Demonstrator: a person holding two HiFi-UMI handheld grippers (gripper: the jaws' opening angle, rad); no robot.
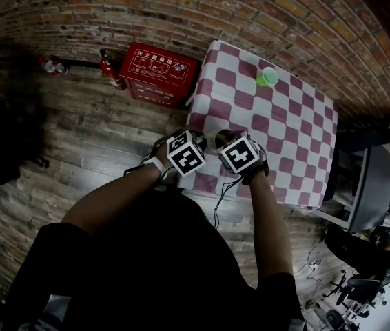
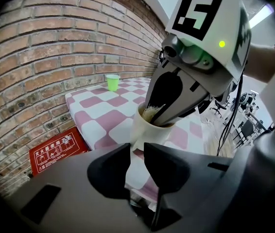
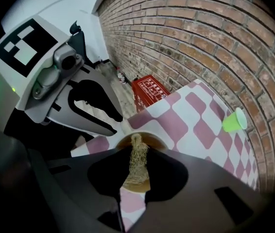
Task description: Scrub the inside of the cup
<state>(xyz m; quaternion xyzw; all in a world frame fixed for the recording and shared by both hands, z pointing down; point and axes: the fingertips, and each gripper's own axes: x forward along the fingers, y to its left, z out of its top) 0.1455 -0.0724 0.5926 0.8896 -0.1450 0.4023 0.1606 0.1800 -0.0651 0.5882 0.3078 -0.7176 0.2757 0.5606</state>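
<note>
Left gripper view shows the left hand-held gripper clamped tight on the white cup above the counter's near edge. The right hand-held gripper pinches a fibrous scrubber, which is pushed down inside the cup.

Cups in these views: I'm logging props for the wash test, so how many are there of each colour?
Small green plastic cup on the checked tablecloth: 1
Cream cup gripped by the left hand-held gripper: 1
Total: 2 cups
</note>
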